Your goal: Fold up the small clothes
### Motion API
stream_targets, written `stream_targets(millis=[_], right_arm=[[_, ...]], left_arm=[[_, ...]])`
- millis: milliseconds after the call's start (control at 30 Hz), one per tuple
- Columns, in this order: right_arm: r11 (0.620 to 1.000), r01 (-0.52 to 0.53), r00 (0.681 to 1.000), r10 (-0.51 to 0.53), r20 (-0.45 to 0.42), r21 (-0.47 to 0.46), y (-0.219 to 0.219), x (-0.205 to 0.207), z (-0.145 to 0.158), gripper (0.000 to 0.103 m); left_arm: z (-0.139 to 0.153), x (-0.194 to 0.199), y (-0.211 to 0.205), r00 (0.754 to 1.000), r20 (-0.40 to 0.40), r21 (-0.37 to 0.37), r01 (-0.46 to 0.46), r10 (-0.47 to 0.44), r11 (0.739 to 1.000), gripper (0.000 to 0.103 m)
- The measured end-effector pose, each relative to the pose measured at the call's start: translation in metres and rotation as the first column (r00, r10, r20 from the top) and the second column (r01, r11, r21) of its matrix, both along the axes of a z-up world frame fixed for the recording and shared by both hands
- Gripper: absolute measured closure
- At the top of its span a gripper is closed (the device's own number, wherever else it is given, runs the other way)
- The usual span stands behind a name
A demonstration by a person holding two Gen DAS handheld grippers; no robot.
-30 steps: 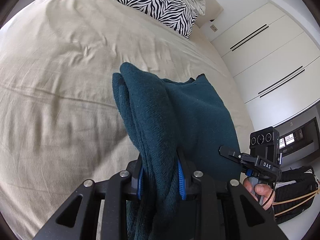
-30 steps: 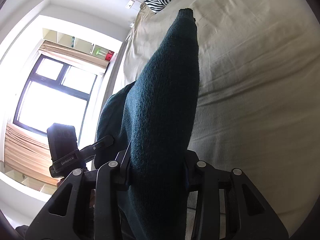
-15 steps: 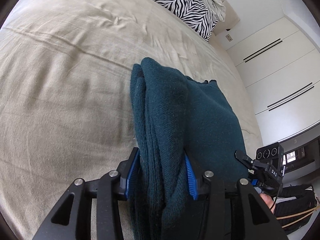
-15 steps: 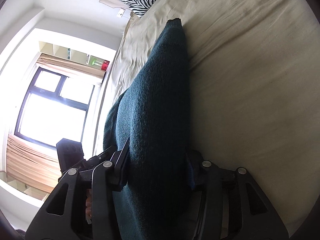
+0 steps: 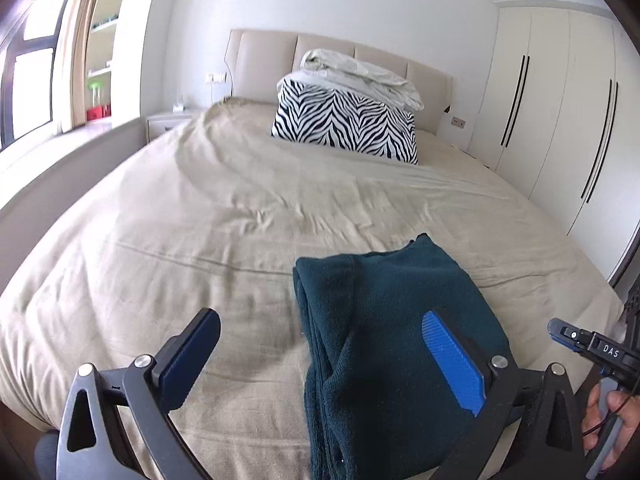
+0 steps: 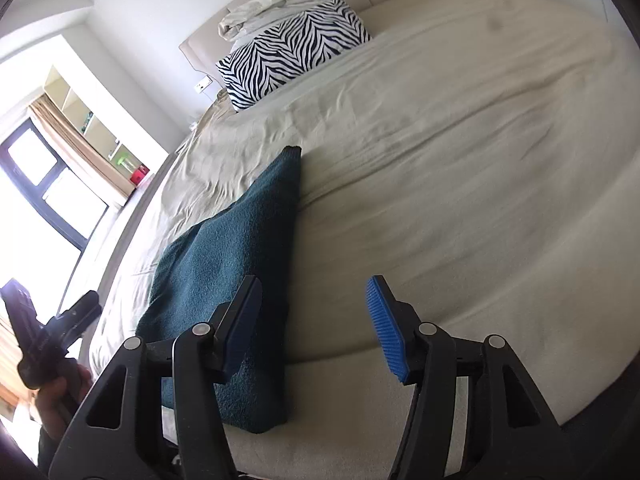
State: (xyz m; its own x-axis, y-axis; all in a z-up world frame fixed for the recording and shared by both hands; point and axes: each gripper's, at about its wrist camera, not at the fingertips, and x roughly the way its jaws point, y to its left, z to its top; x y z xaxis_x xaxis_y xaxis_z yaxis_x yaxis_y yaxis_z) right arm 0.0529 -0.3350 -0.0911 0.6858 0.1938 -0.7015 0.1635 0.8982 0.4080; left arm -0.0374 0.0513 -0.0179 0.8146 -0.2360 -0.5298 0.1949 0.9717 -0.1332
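A dark teal knit garment (image 5: 384,320) lies folded on the beige bed (image 5: 200,220), near its front edge. It also shows in the right wrist view (image 6: 240,248). My left gripper (image 5: 320,360) is open, its jaws wide apart over the garment's left edge, holding nothing. My right gripper (image 6: 316,320) is open and empty, with its left finger (image 6: 240,320) over the garment's right edge. The right gripper also shows at the right edge of the left wrist view (image 5: 592,348).
A zebra-striped pillow (image 5: 344,120) and a folded white duvet (image 5: 360,72) sit at the headboard. White wardrobes (image 5: 560,112) stand along the right. A window (image 6: 48,200) and shelves are on the left.
Both grippers have let go of the garment and opened. The garment, held up before, now lies flat on the bed. Both grippers have pulled back and levelled out.
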Motion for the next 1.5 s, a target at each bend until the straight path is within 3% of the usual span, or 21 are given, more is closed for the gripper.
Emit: stream_targets(millis=[100, 133, 233, 367, 433, 500, 600, 767, 1133, 1500], right_arm=[[0.991, 0.011, 0.995, 0.002, 0.095, -0.134, 0.02, -0.023, 0.036, 0.03], [0.987, 0.025, 0.991, -0.003, 0.134, -0.16, 0.028, -0.029, 0.046, 0.02], [0.975, 0.086, 0.962, -0.029, 0.27, -0.202, 0.048, -0.047, 0.078, 0.006], [0.967, 0.11, 0.937, -0.024, 0.349, -0.229, 0.063, -0.059, 0.108, 0.005], [0.964, 0.1, 0.936, -0.006, 0.353, -0.247, 0.07, -0.065, 0.121, 0.005], [0.962, 0.09, 0.936, 0.007, 0.352, -0.259, 0.073, -0.072, 0.132, 0.005], [0.962, 0.057, 0.944, 0.034, 0.327, -0.267, 0.08, -0.075, 0.14, 0.005], [0.936, 0.013, 0.985, 0.048, 0.166, -0.351, 0.099, -0.071, 0.137, 0.005], [0.928, -0.08, 0.995, 0.097, 0.028, -0.365, 0.134, -0.057, 0.101, 0.005], [0.919, -0.096, 0.995, 0.1, -0.009, -0.383, 0.146, -0.057, 0.09, 0.005]], left_arm=[[0.017, -0.022, -0.015, 0.995, 0.093, 0.113, -0.045, 0.034, 0.993, 0.0], [0.023, -0.033, -0.017, 0.991, 0.124, 0.142, -0.063, 0.045, 0.988, 0.0], [0.041, -0.052, -0.023, 0.982, 0.183, 0.182, -0.078, 0.044, 0.98, 0.0], [0.06, -0.071, -0.02, 0.967, 0.225, 0.172, -0.159, 0.118, 0.972, 0.0], [0.06, -0.067, -0.015, 0.972, 0.174, 0.145, -0.181, 0.155, 0.973, 0.0], [0.054, -0.059, -0.011, 0.984, 0.084, 0.137, -0.168, 0.157, 0.976, 0.0], [0.042, -0.054, -0.012, 0.984, 0.031, 0.192, -0.18, 0.177, 0.965, 0.0], [0.016, -0.046, -0.009, 0.983, -0.074, 0.238, -0.146, 0.168, 0.96, 0.0], [0.008, -0.037, 0.007, 0.969, -0.118, 0.22, -0.187, 0.217, 0.957, 0.0], [0.004, -0.037, 0.008, 0.965, -0.143, 0.203, -0.187, 0.218, 0.961, 0.0]])
